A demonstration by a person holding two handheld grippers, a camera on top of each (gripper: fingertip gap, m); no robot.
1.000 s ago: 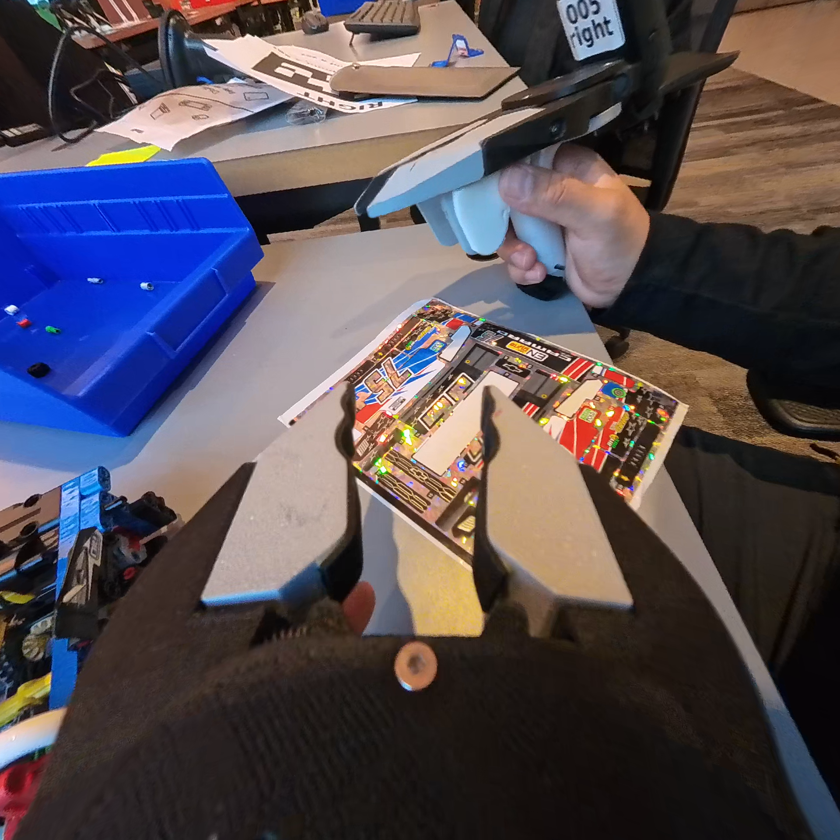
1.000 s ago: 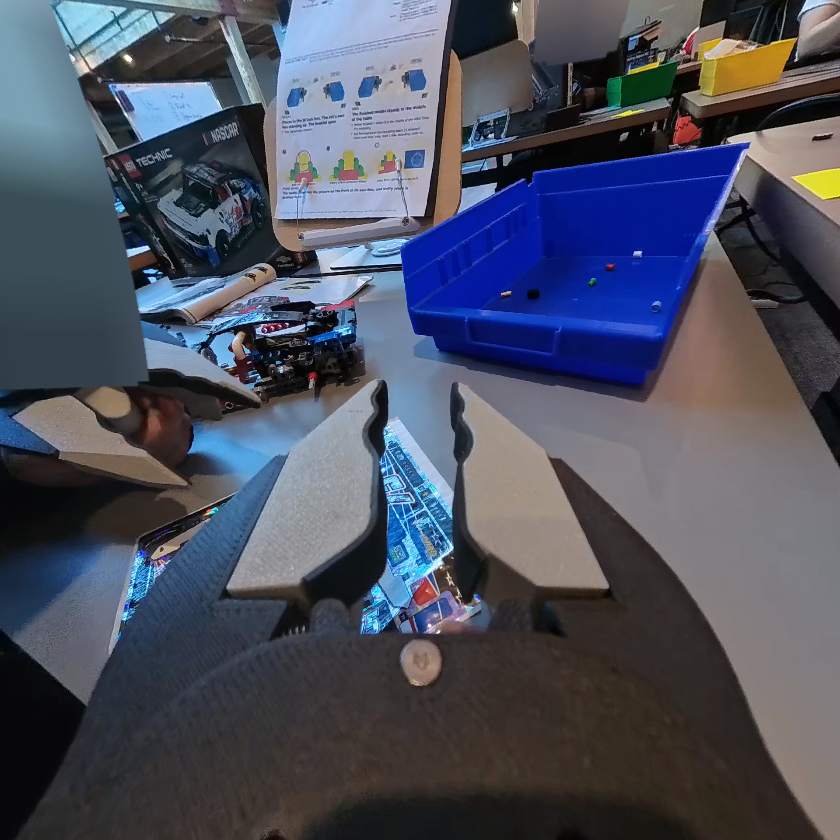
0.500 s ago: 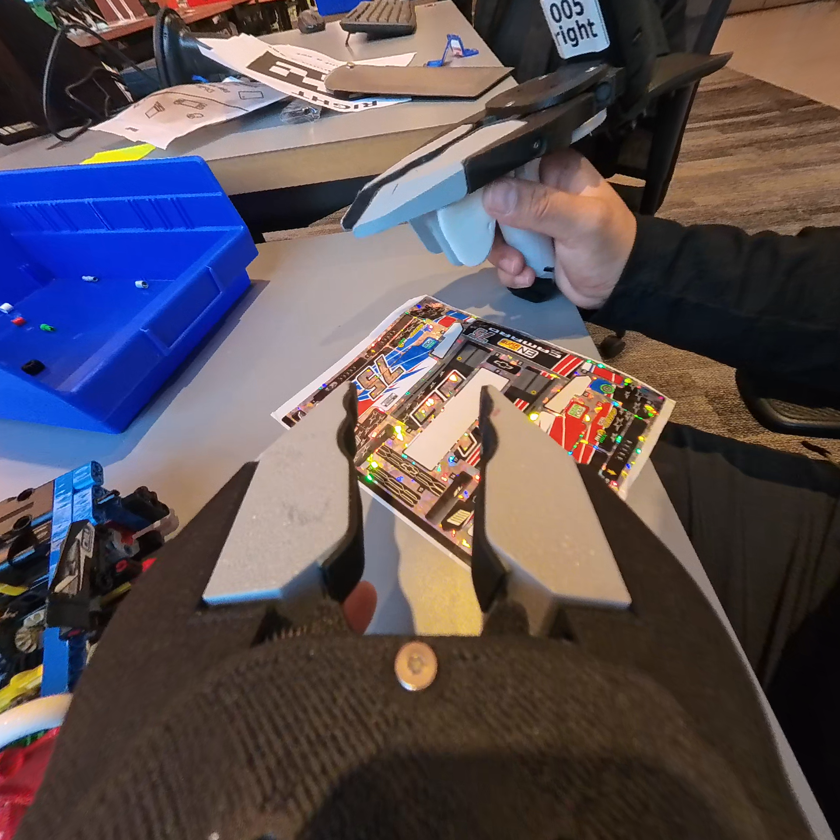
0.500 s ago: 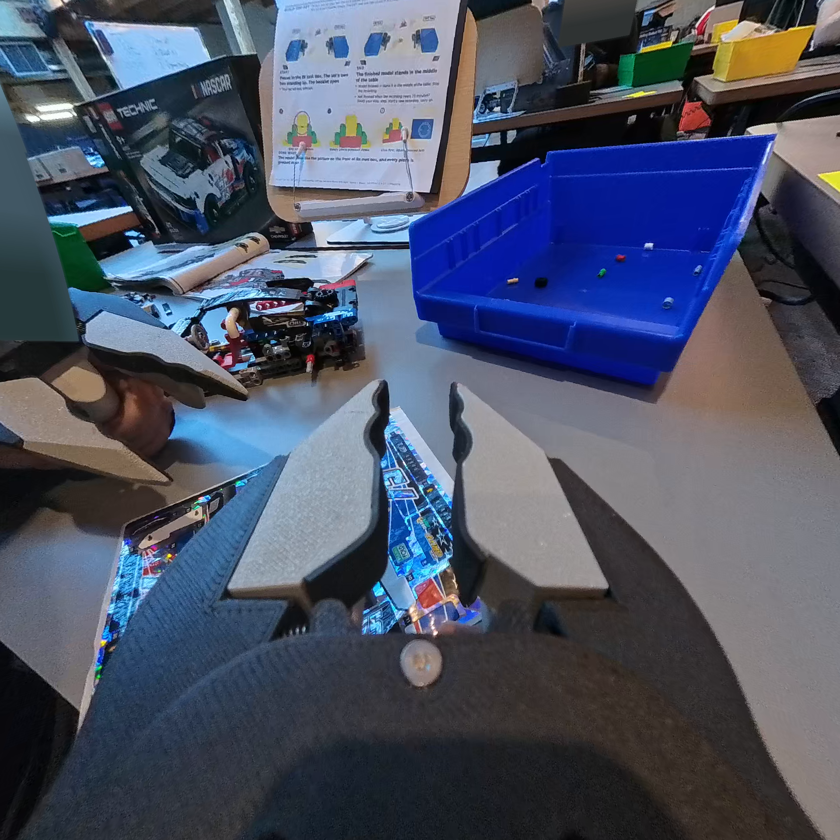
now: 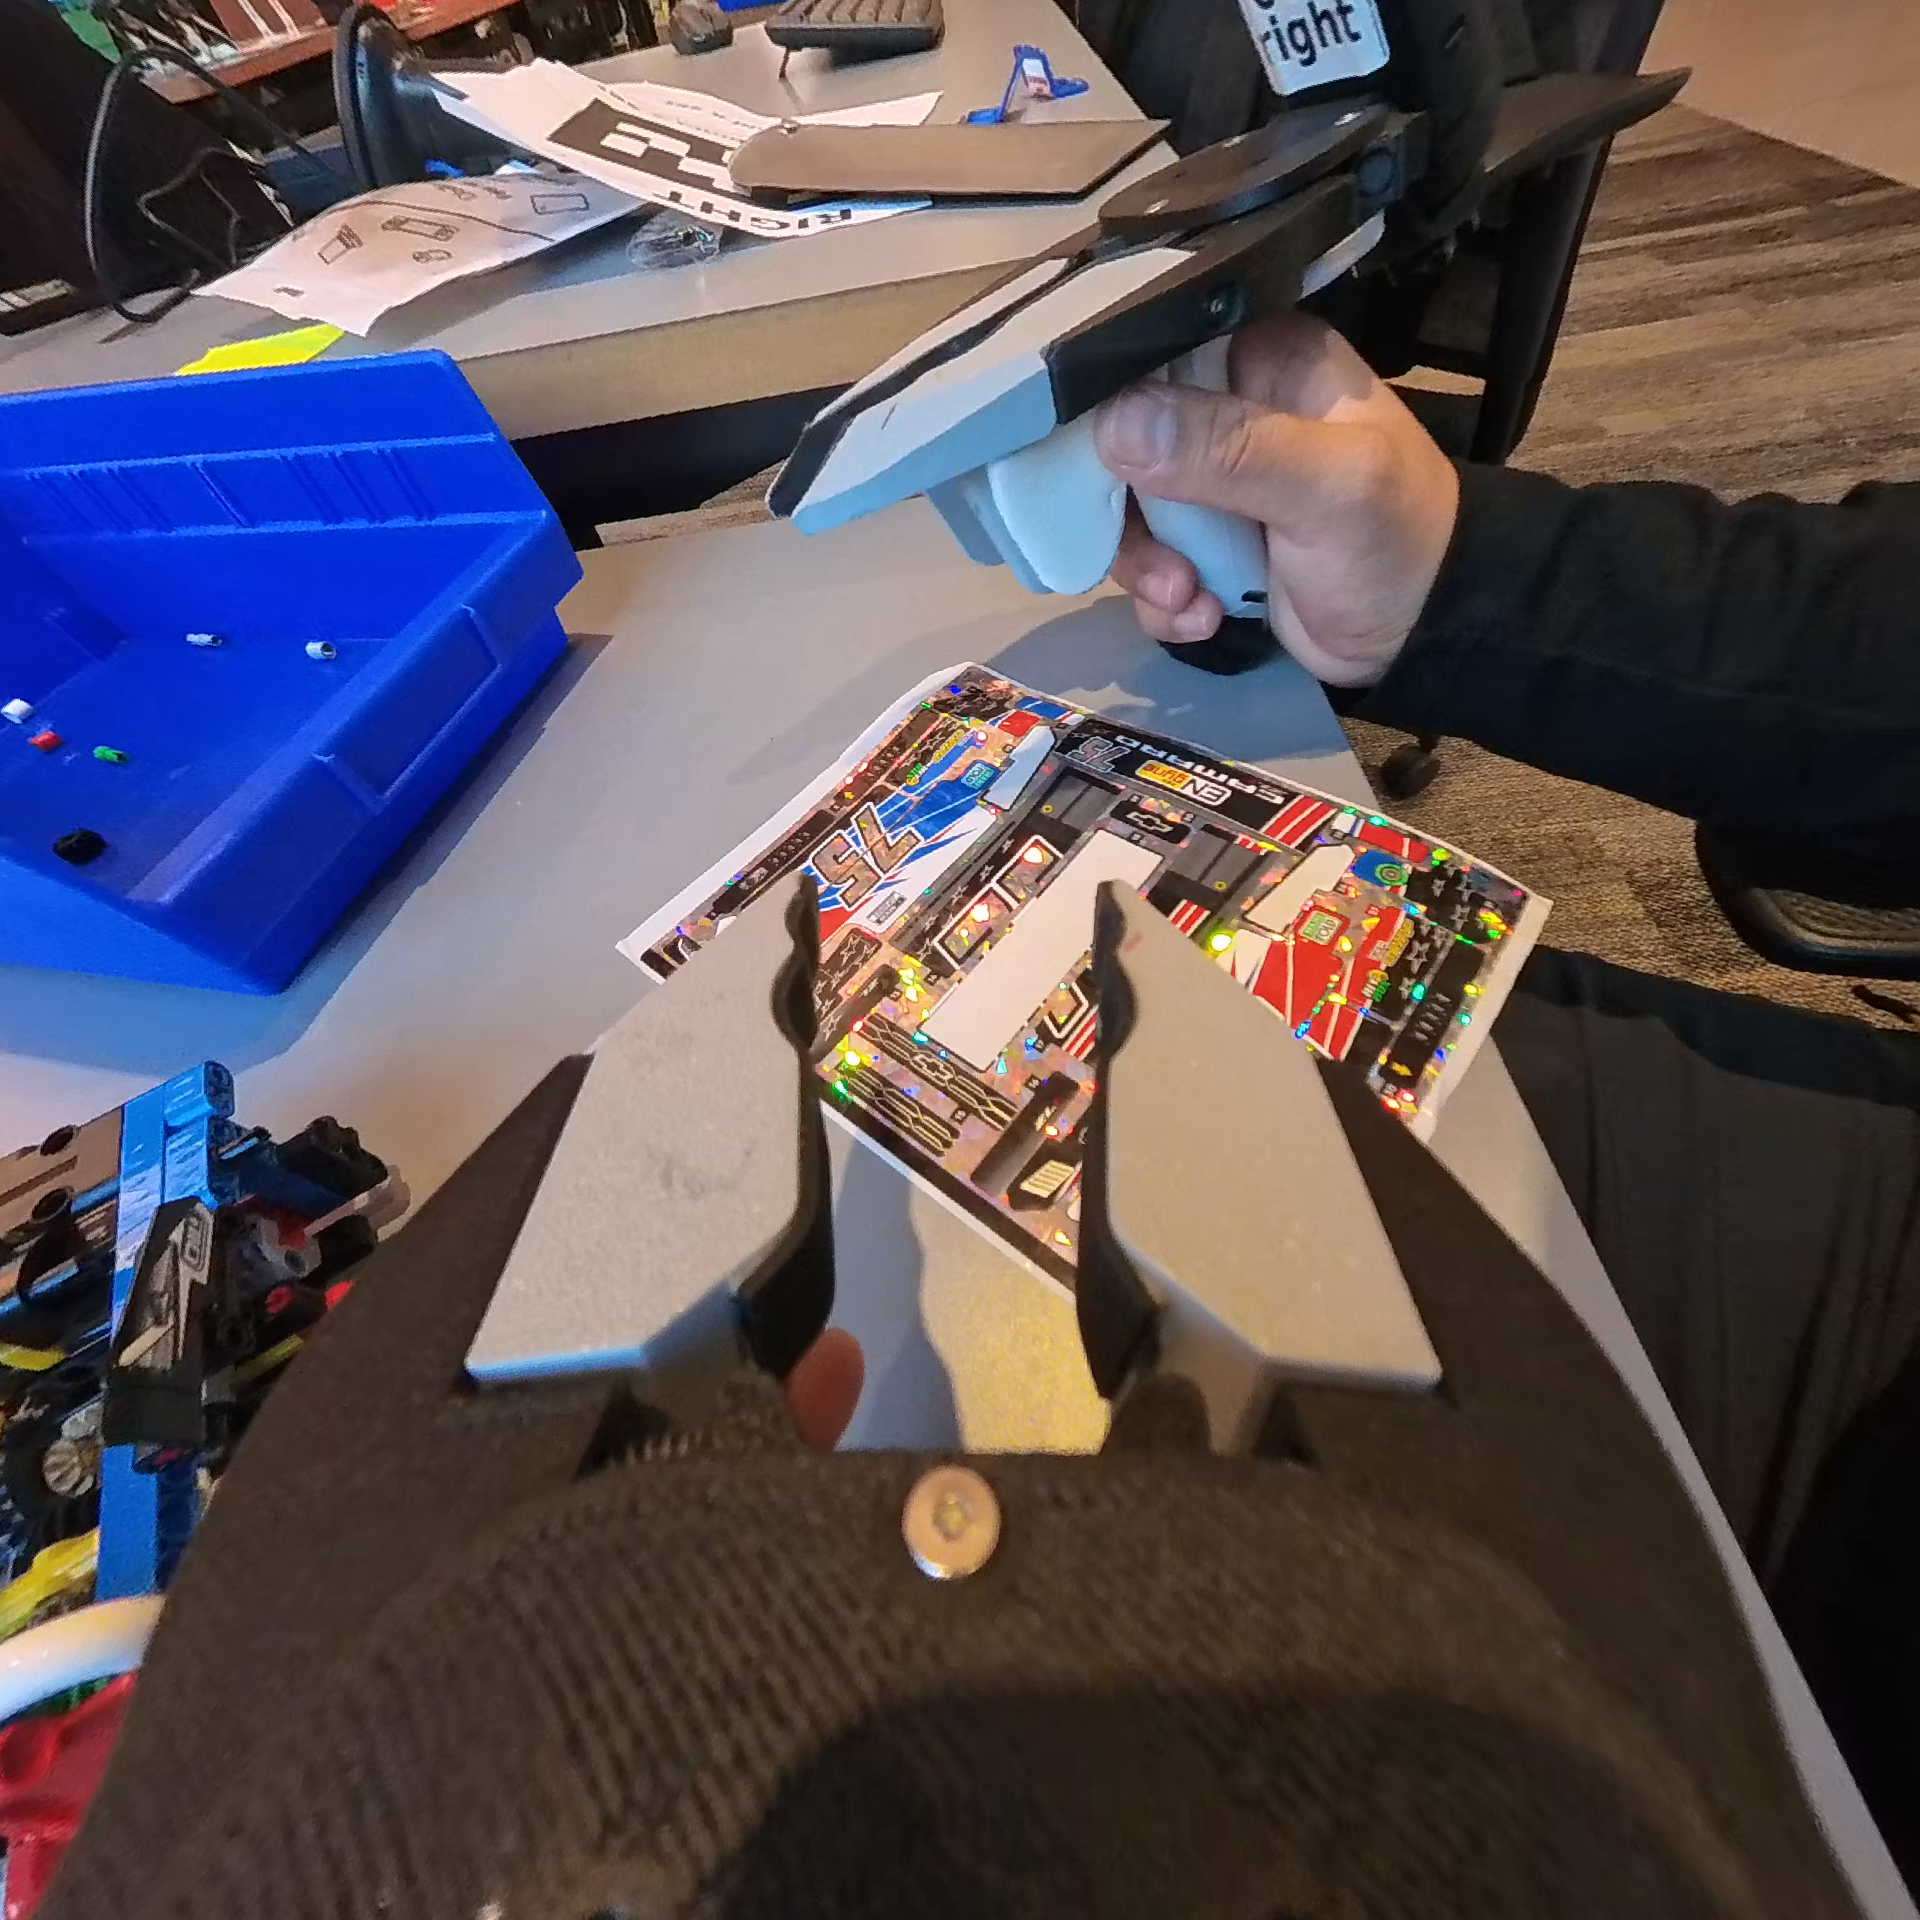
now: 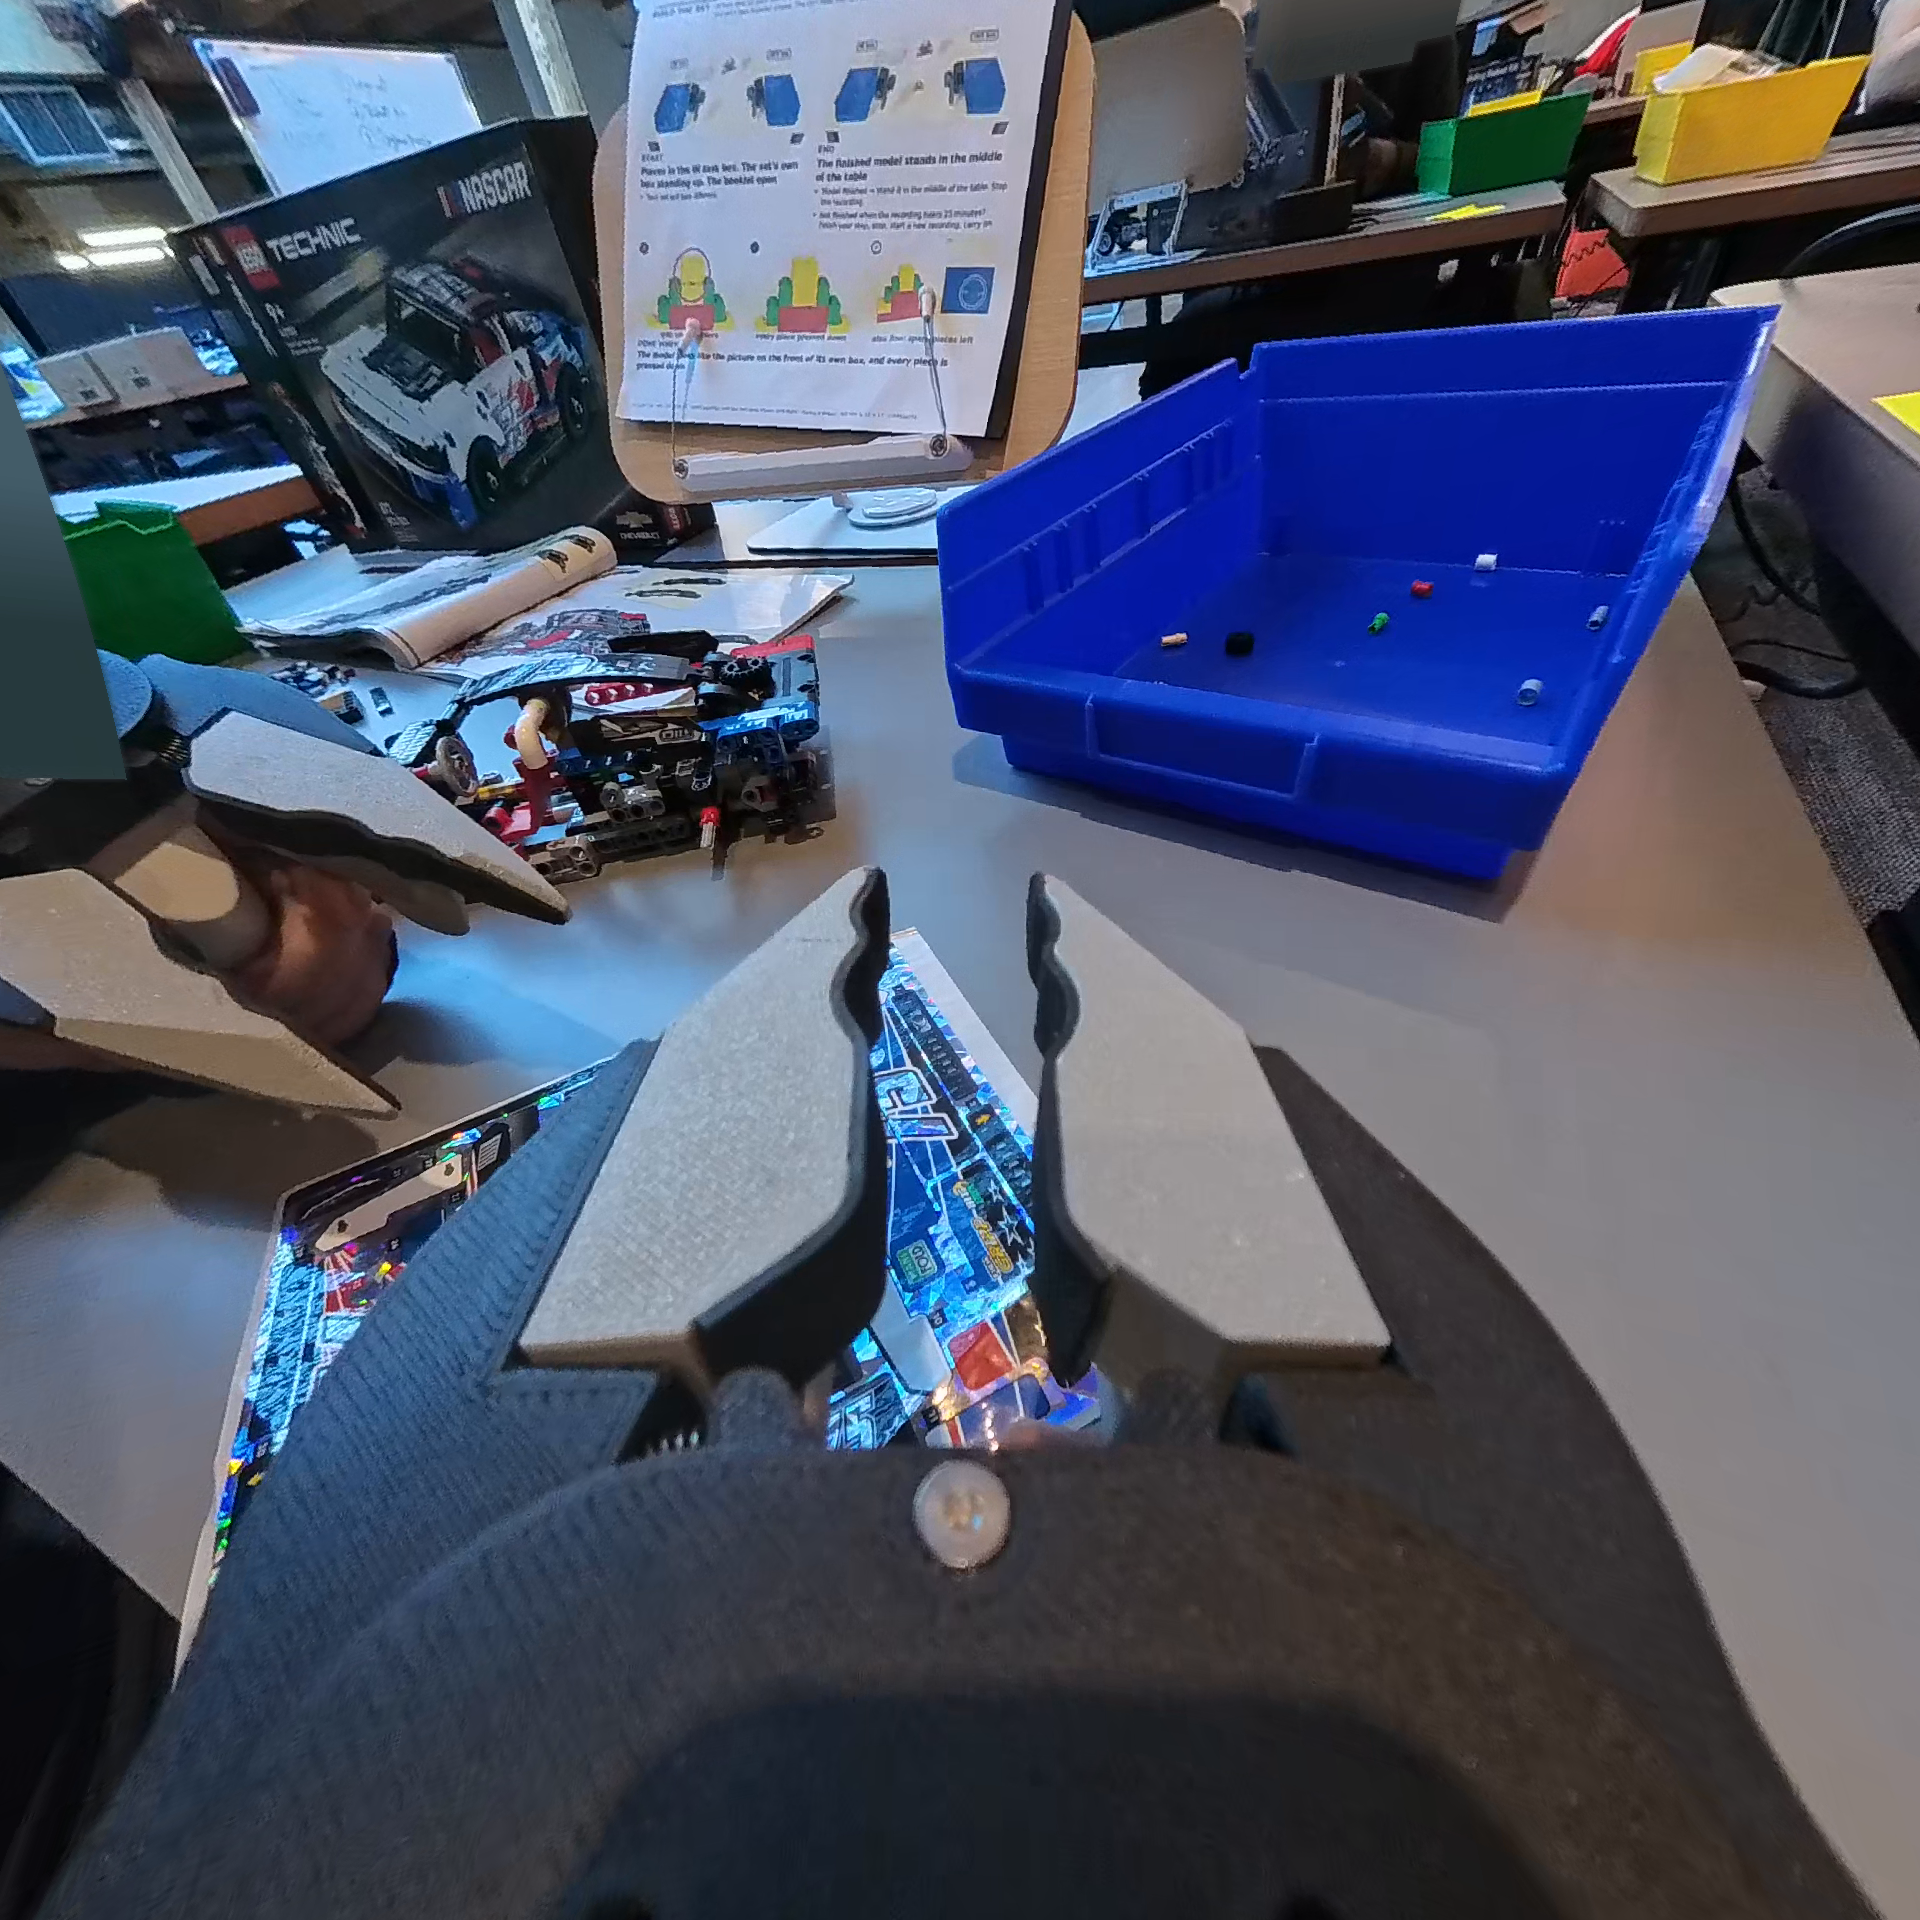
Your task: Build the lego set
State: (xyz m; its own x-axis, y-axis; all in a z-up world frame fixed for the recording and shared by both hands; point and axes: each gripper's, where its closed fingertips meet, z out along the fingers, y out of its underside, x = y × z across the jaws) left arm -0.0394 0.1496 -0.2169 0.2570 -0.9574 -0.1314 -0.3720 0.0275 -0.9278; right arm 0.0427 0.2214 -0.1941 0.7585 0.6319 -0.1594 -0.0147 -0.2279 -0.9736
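Both claws empty, jaws apart, over sticker sheet point(image 5: 1091, 935): left claw point(image 5: 951, 1039) unchanged, right claw point(image 6: 956, 997) has lifted slightly; sticker not yet picked

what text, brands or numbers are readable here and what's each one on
I won't quote writing; these bear it:
Holographic sticker sheet on the table: letters, numbers.
Black set box, standing: brand marks.
Instruction sheet on the stand: small print.
White tag, top of left wrist view: partly cropped.
Whiteboard: handwriting, blurred.
Papers on the far desk: large print.
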